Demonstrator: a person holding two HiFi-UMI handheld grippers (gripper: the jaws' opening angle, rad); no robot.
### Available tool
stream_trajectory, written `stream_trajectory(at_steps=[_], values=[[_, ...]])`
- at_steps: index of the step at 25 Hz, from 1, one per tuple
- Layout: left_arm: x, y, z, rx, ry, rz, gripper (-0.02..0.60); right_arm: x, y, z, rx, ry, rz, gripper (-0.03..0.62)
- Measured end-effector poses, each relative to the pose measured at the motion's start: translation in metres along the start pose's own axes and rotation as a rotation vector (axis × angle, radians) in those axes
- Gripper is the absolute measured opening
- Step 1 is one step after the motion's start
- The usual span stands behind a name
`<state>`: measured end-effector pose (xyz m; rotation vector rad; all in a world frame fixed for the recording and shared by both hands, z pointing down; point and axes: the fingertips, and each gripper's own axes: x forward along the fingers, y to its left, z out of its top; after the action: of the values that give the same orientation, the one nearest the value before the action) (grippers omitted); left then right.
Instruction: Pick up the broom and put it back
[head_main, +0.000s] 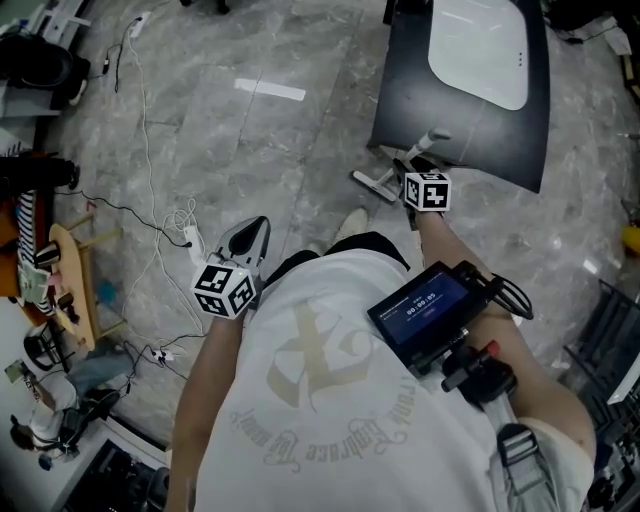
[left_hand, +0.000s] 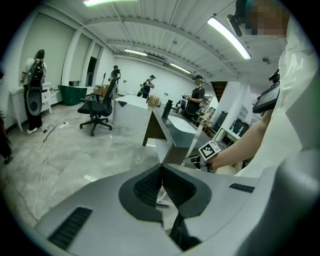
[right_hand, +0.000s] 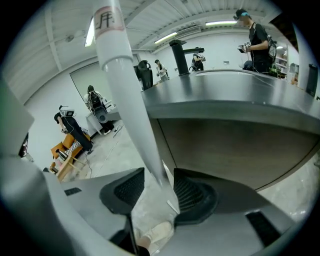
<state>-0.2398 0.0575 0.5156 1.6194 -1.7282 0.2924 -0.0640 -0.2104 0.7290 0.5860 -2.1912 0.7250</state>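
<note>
- Right gripper view: right claw (right_hand: 159, 189) stands open, white broom (right_hand: 125, 95) handle between its jaws, beside the dark counter (right_hand: 225, 95).
- Left claw (left_hand: 161, 186) is closed, empty.

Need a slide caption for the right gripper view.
Right gripper, jaws open, straddling the white broom handle in front of a dark table.

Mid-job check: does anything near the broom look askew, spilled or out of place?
The broom stands tilted beside the dark table, its handle between the right gripper's open jaws, not clamped. Loose white cables sprawl over the floor at the head view's left. Nothing looks spilled or broken.
</note>
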Motion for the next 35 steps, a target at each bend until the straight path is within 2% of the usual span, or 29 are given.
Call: stream_trajectory(at_steps=[3,5,8,15,23,35], values=[[-0.003,-0.001,-0.001,-0.003,0.002,0.009,0.012,0.001,0.000,0.005,-0.006,-0.001,-0.006,0.181],[-0.003,-0.001,-0.001,-0.003,0.004,0.009,0.012,0.000,-0.001,0.008,-0.018,-0.003,-0.020,0.139],[-0.001,-0.002,-0.001,-0.002,0.008,0.003,0.012,0.000,0.001,0.007,-0.051,-0.003,-0.030,0.114],[0.008,-0.007,-0.003,0.021,0.024,-0.036,0.012,-0.009,0.001,-0.003,-0.106,0.007,-0.051,0.101],[0.027,-0.008,-0.007,0.064,0.036,-0.102,0.012,-0.020,-0.001,-0.030,-0.117,0.014,-0.061,0.100],[0.007,-0.003,0.006,0.145,-0.005,-0.211,0.014,-0.085,0.021,-0.053,-0.095,-0.036,-0.170,0.098]])
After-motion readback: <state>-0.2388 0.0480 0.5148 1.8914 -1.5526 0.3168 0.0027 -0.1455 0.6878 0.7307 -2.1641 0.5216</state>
